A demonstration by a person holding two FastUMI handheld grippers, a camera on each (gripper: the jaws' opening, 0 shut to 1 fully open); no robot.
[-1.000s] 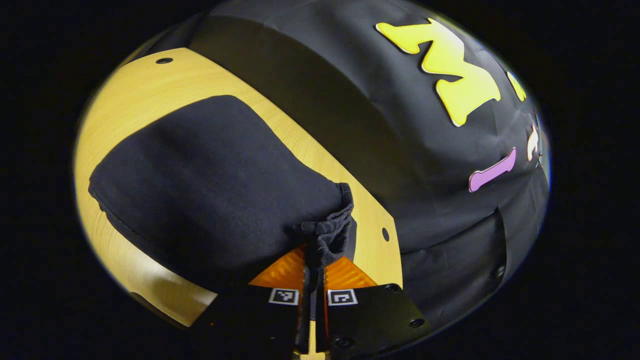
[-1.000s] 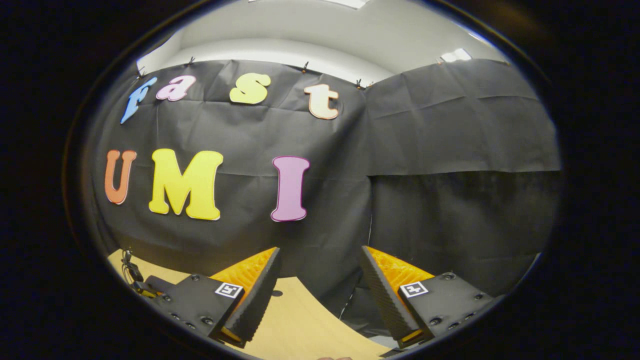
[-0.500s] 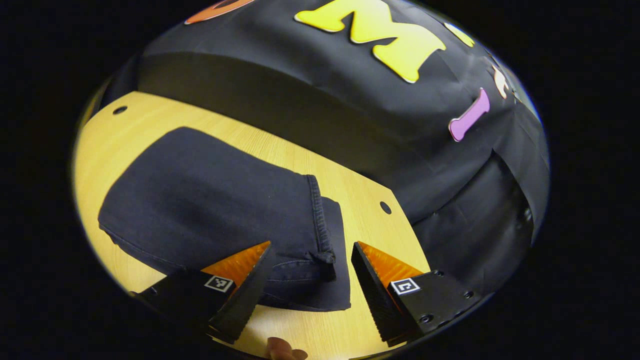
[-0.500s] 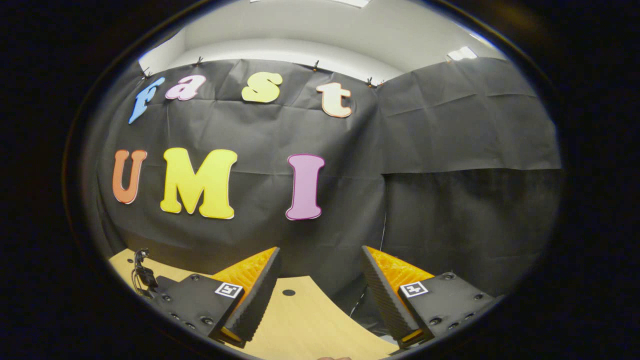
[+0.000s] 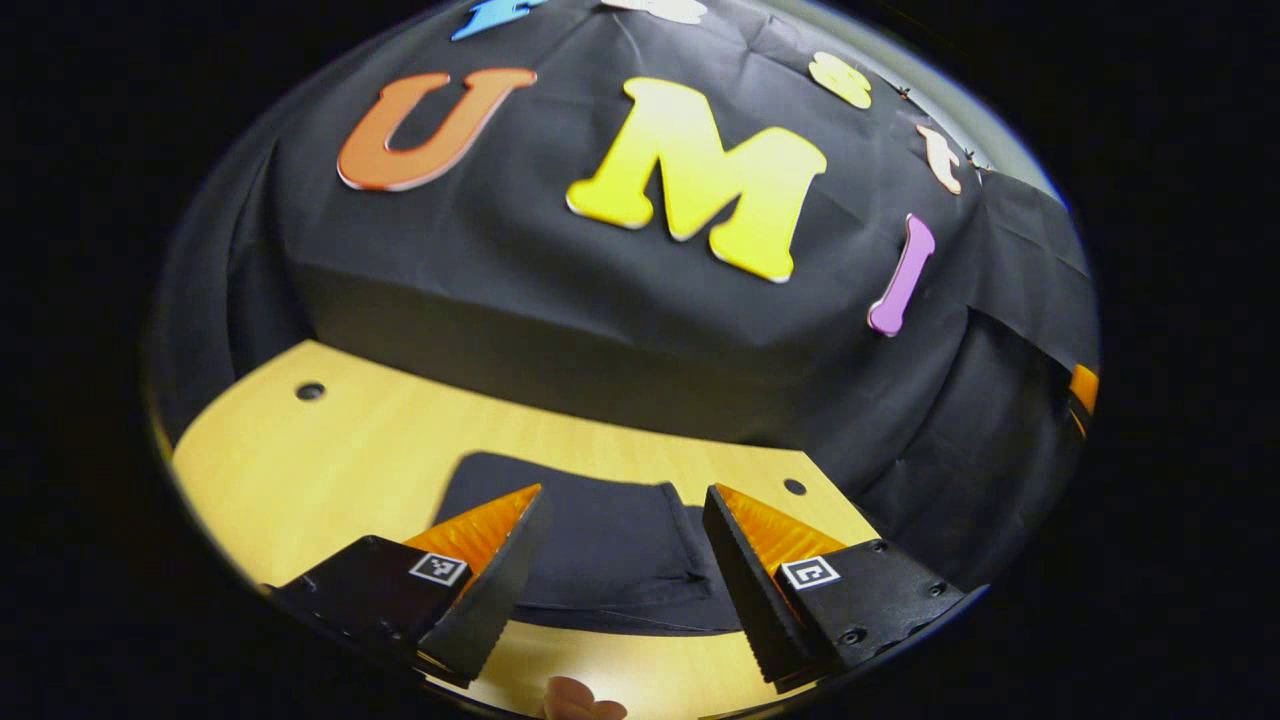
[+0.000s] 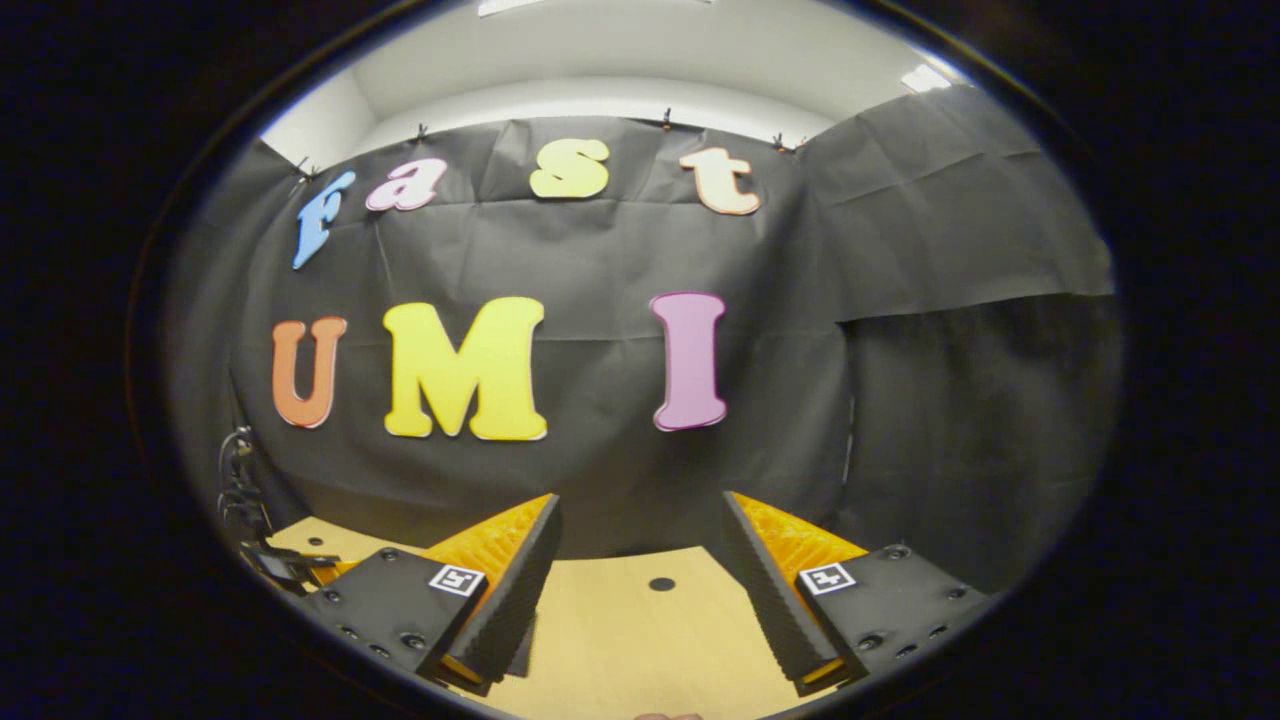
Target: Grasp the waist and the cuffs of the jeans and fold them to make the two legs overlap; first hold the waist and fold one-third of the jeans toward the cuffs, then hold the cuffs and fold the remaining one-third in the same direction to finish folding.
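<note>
— Dark denim is seen at the bottom centre of the left gripper view: the folded jeans (image 5: 610, 560) lie flat on the wooden table (image 5: 350, 450), framed by the spread fingers of the left gripper (image 5: 620, 570), nothing pinched.

— What could be undone?

— The top layer — if snagged by a fingertip, the fold could be dragged open. The right gripper (image 6: 640, 590) is also held spread, over bare table.

Both tongs (image 5: 620, 560) (image 6: 640, 580) carry black screwed plates with square markers.
</note>
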